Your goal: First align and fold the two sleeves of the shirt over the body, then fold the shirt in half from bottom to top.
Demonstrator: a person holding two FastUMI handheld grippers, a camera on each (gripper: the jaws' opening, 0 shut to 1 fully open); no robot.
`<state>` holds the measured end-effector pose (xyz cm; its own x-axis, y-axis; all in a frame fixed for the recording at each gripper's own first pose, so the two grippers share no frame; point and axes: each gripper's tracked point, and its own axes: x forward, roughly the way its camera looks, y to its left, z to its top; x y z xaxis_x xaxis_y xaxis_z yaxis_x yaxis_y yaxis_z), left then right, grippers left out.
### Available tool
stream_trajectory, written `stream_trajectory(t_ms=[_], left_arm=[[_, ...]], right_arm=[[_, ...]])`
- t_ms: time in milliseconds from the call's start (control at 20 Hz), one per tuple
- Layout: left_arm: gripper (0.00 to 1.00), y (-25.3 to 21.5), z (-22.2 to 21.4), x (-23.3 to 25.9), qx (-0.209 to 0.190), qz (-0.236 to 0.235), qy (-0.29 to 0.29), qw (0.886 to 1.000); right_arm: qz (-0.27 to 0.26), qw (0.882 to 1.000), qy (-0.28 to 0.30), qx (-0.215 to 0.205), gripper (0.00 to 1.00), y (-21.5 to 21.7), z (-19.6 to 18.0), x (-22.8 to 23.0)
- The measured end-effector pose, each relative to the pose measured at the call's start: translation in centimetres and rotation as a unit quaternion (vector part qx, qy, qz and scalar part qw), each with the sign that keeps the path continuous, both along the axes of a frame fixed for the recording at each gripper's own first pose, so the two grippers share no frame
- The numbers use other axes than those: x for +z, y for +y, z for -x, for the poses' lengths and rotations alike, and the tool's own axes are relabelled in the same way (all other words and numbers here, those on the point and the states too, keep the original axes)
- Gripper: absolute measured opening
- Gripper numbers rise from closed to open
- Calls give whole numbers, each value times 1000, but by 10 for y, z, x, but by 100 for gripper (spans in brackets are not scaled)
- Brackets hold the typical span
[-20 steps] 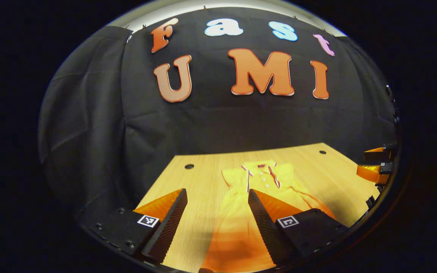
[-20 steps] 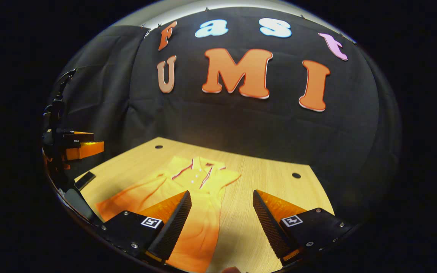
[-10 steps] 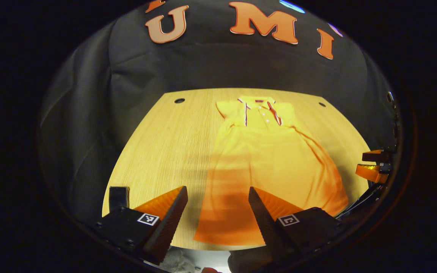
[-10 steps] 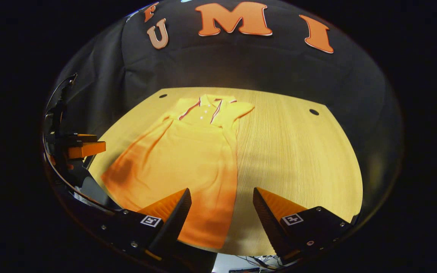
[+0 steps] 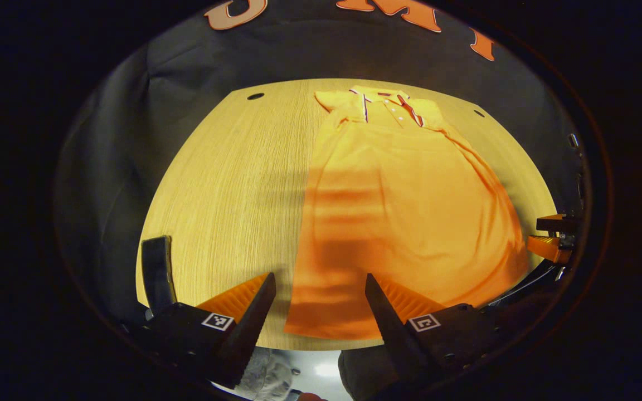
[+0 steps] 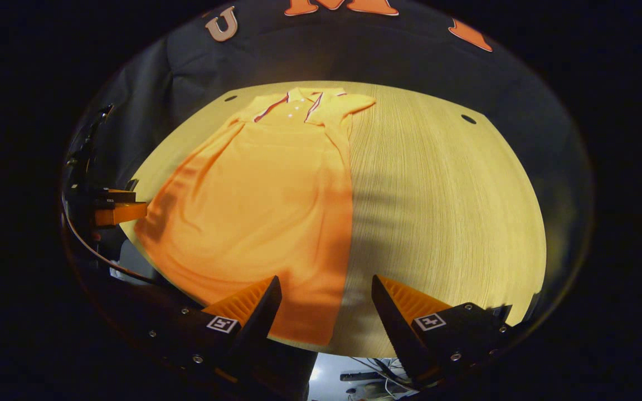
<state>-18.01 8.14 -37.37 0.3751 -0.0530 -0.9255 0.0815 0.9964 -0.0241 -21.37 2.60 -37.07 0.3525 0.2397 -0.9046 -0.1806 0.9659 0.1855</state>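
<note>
An orange polo shirt (image 5: pixel 404 200) lies flat on the wooden table (image 5: pixel 232 184), its trimmed collar (image 5: pixel 388 103) at the far end and its hem at the near edge. My left gripper (image 5: pixel 319 277) hangs open above the hem's left corner, nothing between its fingers. In the right gripper view the shirt (image 6: pixel 265 189) spreads to the left, and my right gripper (image 6: pixel 326 278) is open over the hem's right corner. A short sleeve (image 6: pixel 360 101) pokes out beside the collar. Each view also catches the other gripper at its side: the right gripper (image 5: pixel 549 235) and the left gripper (image 6: pixel 115 205).
The table (image 6: pixel 443 200) has small round holes near its far corners (image 5: pixel 254 96) (image 6: pixel 468 119). A dark flat object (image 5: pixel 156 273) stands at the near left edge. The table's front edge runs just under both grippers, with floor below.
Both cameras have tipped down and drawn back toward the near edge, so the whole shirt and its hem have come into view. Both grippers have stayed open.
</note>
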Motion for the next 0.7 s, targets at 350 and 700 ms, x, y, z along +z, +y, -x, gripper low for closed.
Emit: stream_trajectory(t_ms=[350,700], left_arm=[[98,10,23,-35,-6,5,77,997],[98,-17,31,-33,-69,1,102,992]], right_arm=[[-2,997,76,6,98,14,36,-14],[-13,990,137,27,87,39,55,-11]])
